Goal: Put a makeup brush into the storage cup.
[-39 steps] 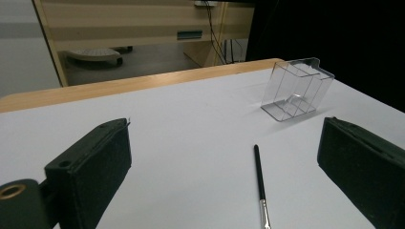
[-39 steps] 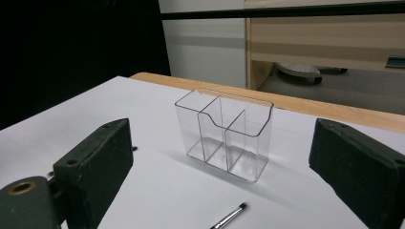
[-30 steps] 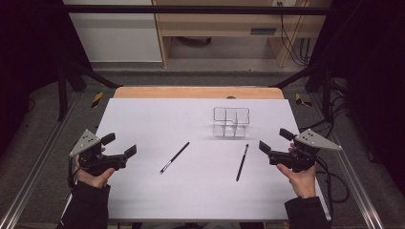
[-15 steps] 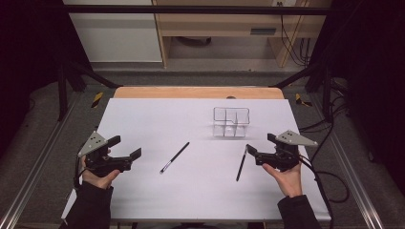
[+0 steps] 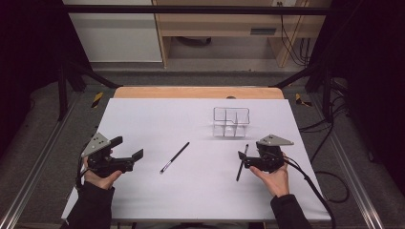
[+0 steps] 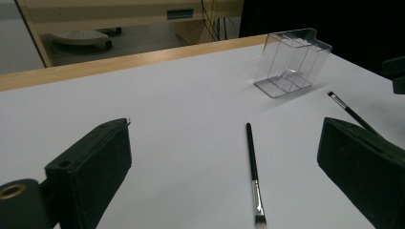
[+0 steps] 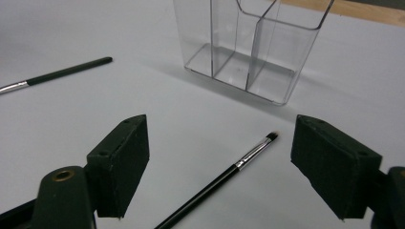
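One clear organizer (image 5: 231, 122) stands upright on the white table (image 5: 143, 114); its compartments hold nothing. Two brushes: one (image 5: 241, 162) just below the organizer, between my right gripper's (image 7: 219, 162) wide-open jaws, ungripped; the other (image 5: 174, 157) well to its left. My left gripper (image 6: 224, 157) is also wide open, holding nothing.
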Demonstrator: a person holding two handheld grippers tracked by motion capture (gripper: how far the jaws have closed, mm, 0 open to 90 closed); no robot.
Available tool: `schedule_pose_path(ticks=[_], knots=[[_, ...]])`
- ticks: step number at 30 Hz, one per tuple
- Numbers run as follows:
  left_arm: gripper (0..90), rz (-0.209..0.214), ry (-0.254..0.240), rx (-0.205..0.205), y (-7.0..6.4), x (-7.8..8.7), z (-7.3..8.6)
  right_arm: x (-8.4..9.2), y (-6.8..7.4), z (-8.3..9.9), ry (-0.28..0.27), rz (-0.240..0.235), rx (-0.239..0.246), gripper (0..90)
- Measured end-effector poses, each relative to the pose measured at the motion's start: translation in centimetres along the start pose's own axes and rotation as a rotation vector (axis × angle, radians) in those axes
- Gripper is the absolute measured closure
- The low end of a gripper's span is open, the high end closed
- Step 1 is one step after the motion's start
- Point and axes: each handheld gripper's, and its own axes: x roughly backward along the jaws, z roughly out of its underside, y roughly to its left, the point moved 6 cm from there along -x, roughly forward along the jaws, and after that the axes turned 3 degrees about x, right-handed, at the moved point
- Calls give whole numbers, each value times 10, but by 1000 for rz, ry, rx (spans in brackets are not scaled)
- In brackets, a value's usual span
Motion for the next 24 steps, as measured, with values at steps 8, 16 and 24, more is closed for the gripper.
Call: schedule_pose_path(ticks=[8,16,24], knots=[[40,-4,9,-11,-1,-2,1,-17,4,14,77,9,8,245],[40,-4,10,-9,-1,-2,1,-28,1,28,146,23,-1,332],[41,-1,12,-10,-2,-2,2,-40,4,39,203,22,34,454]])
